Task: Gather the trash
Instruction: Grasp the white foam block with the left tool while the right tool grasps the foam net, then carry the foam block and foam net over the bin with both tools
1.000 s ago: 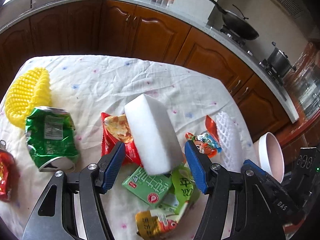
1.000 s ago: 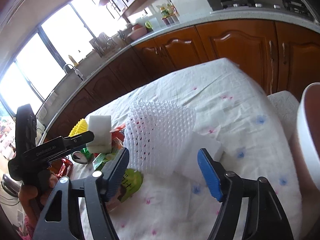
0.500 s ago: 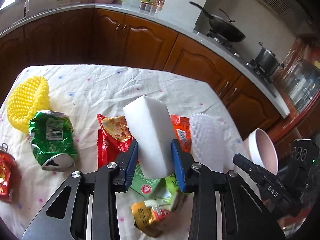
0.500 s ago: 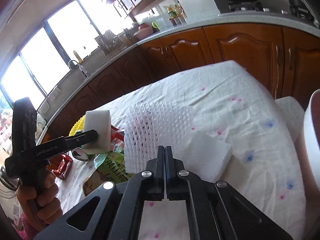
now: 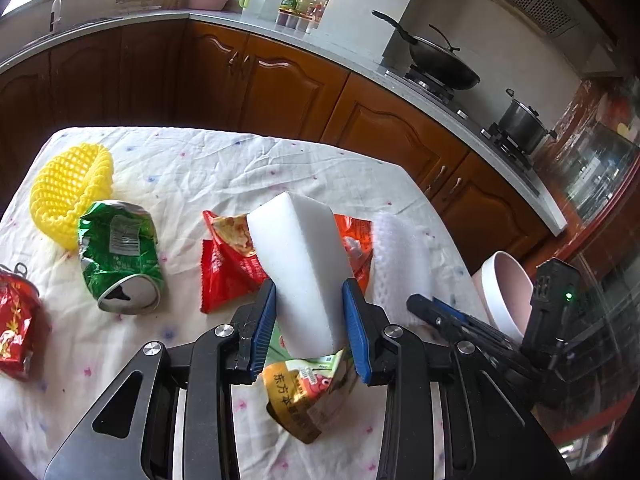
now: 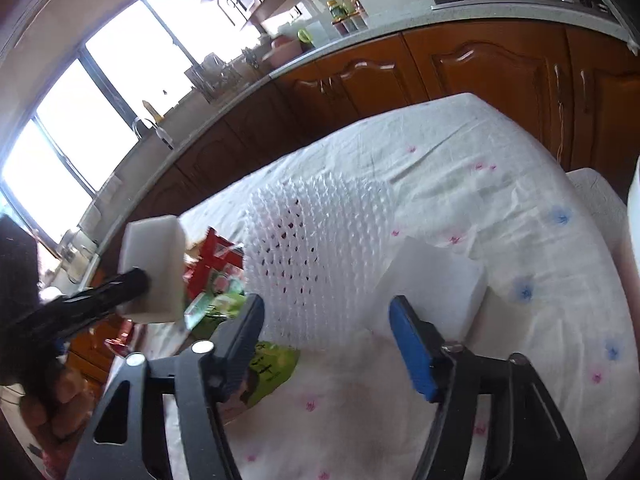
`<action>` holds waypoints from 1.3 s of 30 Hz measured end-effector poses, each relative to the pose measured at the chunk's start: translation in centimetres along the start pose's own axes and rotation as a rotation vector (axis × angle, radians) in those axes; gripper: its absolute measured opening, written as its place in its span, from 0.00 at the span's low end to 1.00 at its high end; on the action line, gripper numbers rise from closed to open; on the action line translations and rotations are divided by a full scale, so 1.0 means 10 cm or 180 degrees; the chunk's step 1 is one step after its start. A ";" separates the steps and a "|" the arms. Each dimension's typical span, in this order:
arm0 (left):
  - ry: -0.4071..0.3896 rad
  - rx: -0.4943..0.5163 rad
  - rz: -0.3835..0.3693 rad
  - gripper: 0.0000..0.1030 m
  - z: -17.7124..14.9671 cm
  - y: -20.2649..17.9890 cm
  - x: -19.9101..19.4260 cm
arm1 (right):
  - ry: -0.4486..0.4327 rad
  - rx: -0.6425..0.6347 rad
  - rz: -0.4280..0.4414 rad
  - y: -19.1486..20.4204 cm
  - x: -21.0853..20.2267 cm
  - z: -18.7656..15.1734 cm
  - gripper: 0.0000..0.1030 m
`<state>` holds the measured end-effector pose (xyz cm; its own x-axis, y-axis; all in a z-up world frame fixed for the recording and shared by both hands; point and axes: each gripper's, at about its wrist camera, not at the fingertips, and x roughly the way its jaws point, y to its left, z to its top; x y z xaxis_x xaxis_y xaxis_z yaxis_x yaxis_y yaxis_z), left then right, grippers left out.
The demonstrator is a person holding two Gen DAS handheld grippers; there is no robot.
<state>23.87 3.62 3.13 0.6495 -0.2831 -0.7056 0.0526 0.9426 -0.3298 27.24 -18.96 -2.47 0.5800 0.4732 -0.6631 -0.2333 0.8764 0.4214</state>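
My left gripper [image 5: 308, 328] is shut on a white foam block [image 5: 300, 264] and holds it above the table; the block also shows in the right wrist view [image 6: 154, 268]. Under it lie a red snack bag [image 5: 228, 264] and a yellow-green wrapper [image 5: 304, 392]. My right gripper [image 6: 326, 336] is open, its jaws on either side of the near end of a white foam net sleeve [image 6: 316, 248]. A second white foam block [image 6: 432, 284] lies just right of the sleeve. A pink bin [image 5: 504, 292] stands past the table's right edge.
A crushed green can [image 5: 120, 256], a yellow foam net [image 5: 68, 192] and a crushed red can [image 5: 16, 320] lie at the table's left. A green wrapper [image 6: 268, 368] lies by my right gripper. Wooden cabinets and a counter surround the table.
My left gripper closed on the white foam block and lifted it. My right gripper shut briefly near the net sleeve and has opened again.
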 end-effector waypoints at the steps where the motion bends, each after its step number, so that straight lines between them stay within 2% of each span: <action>1: 0.0002 -0.0004 -0.0004 0.31 0.00 0.01 -0.01 | 0.0016 0.0000 -0.0015 0.00 0.01 0.00 0.16; 2: 0.0003 -0.0007 -0.0010 0.31 -0.01 0.01 -0.02 | 0.0040 0.0032 0.0013 -0.01 0.02 -0.01 0.11; 11: -0.0029 0.0165 -0.0206 0.31 -0.07 -0.29 -0.14 | -0.0260 0.0023 0.0071 -0.04 -0.48 -0.03 0.11; 26: 0.0170 0.0580 -0.0610 0.31 -0.37 -1.23 0.01 | -0.0591 0.0091 -0.0410 -0.55 -1.50 -0.29 0.11; 39: 0.0334 0.0919 -0.0825 0.31 -0.51 -1.97 0.21 | -0.0753 0.0391 -0.0735 -1.09 -1.99 -0.47 0.11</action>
<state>20.33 -16.45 4.99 0.5064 -0.5206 -0.6874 0.4253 0.8442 -0.3261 14.55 -37.55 3.24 0.7747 0.2173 -0.5938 0.0123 0.9337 0.3578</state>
